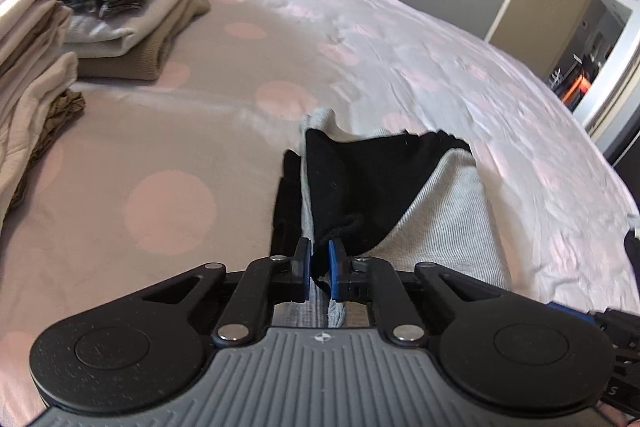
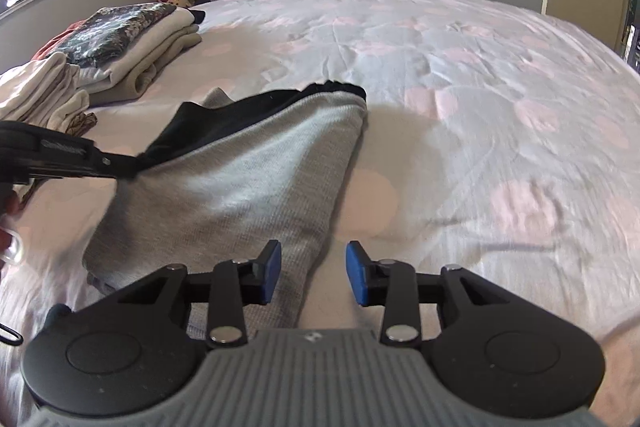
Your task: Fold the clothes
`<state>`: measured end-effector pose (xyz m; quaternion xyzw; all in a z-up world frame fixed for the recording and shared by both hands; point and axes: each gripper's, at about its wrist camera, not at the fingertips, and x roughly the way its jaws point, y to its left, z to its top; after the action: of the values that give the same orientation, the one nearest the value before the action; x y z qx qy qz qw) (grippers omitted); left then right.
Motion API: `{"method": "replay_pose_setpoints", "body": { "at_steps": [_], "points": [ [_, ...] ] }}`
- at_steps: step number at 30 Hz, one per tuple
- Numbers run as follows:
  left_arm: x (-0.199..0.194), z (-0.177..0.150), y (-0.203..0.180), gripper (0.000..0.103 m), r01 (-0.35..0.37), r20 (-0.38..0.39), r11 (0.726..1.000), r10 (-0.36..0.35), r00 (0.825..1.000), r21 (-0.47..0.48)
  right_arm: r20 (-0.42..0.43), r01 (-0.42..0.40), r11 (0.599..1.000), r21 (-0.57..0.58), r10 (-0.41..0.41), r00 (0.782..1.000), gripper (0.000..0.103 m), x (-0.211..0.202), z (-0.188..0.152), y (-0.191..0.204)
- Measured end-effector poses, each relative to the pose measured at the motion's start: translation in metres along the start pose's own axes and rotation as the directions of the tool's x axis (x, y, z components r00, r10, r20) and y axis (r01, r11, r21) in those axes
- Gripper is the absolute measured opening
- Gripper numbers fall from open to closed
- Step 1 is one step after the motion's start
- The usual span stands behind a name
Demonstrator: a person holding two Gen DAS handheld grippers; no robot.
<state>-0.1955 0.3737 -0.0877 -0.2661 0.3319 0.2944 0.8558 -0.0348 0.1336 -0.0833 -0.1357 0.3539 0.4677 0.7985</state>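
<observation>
Garment [image 2: 256,163]: grey ribbed knit with a black lining or black piece at its top edge; lies on the bed near the middle of the near side, partly lifted at its left corner, the rest draped down to the sheet. Far corner rests on the bedspread.

Left hand-held gripper [image 1: 319,267]: closed on the garment's black-and-grey edge, cloth pinched between the blue pads; it holds that corner raised off the bed.

Right hand-held gripper [image 2: 313,273]: jaws apart, nothing between the pads; it hovers just over the garment's near right edge, the left pad above grey cloth, the right pad above bare sheet.

Step in hand, as judged: taking hold of the garment at two points before a fold. Next move likely calls for the right gripper to close on the near edge, then both to carry it across evenly.

Bed [image 2: 480,87]: pale cover with pink dots, wrinkled.

Folded stacks [image 2: 132,43]: far left, well apart from the garment.
</observation>
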Motion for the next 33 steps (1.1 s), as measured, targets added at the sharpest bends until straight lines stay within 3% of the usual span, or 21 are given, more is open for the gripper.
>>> {"method": "replay_pose_setpoints", "body": {
  "at_steps": [5, 12, 14, 17, 19, 25, 29, 33],
  "points": [
    [0.019, -0.010, 0.012, 0.007, -0.043, -0.068, 0.999, 0.042, 0.997, -0.008, -0.012, -0.016, 0.999, 0.033, 0.017, 1.000, 0.040, 0.009, 0.002, -0.004],
    [0.012, -0.002, 0.018, 0.010, 0.028, -0.060, 0.998, -0.031, 0.998, -0.058, -0.018, -0.048, 0.994, 0.101, 0.050, 0.999, 0.049, 0.012, 0.009, -0.016],
    [0.008, 0.005, 0.018, 0.026, 0.048, -0.044, 0.997, -0.051, 0.998, -0.061, -0.015, -0.060, 0.991, 0.122, 0.062, 0.998, 0.053, 0.013, 0.015, -0.021],
    [0.005, 0.016, 0.014, 0.058, 0.041, 0.000, 0.998, -0.041, 0.999, -0.039, -0.005, -0.060, 0.990, 0.129, 0.061, 0.998, 0.057, 0.017, 0.025, -0.025],
    [0.010, 0.025, 0.009, 0.060, 0.032, 0.008, 0.999, -0.032, 0.999, -0.008, 0.000, -0.062, 0.989, 0.136, 0.063, 0.998, 0.057, 0.022, 0.034, -0.028],
    [0.054, 0.040, 0.005, 0.061, 0.006, -0.081, 0.999, -0.003, 0.997, 0.045, -0.010, -0.094, 0.983, 0.159, 0.097, 0.995, 0.064, 0.048, 0.057, -0.033],
    [0.074, 0.044, 0.022, 0.061, 0.074, -0.117, 0.996, -0.080, 0.990, -0.056, -0.027, -0.133, 0.967, 0.217, 0.142, 0.990, 0.067, 0.068, 0.066, -0.043],
    [0.088, 0.048, 0.027, 0.061, 0.130, -0.110, 0.988, -0.139, 0.984, -0.083, -0.029, -0.173, 0.941, 0.289, 0.189, 0.982, 0.067, 0.089, 0.073, -0.055]
  ]
}}
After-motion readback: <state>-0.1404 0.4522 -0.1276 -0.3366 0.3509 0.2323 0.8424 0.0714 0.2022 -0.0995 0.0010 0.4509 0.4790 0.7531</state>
